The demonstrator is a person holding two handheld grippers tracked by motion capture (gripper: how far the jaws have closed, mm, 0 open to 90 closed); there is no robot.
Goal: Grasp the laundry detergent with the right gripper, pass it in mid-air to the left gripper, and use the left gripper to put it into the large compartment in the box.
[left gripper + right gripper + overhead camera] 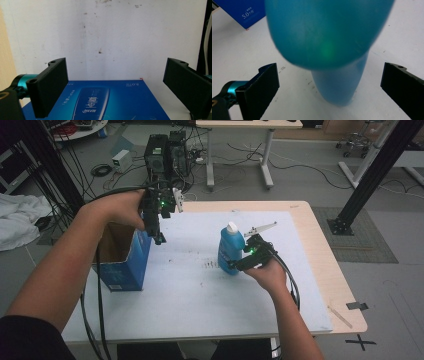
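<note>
A blue bottle (230,249) with a white cap stands on the white mat (200,290) near the middle of the table. My right gripper (233,265) is low at the bottle's base, coming in from its right. In the right gripper view the bottle (329,32) looms close between the open jaws of the right gripper (330,66), with a gap on each side. A blue box (123,257) with an open top stands at the mat's left edge. My left gripper (159,239) hangs open above the box's right side, over the box's printed face (100,100).
The mat covers most of a wooden table (320,255), with bare wood along the right. A thin wooden stick (340,316) lies near the front right corner. Computer towers (167,152) and cables sit on the floor beyond the far edge.
</note>
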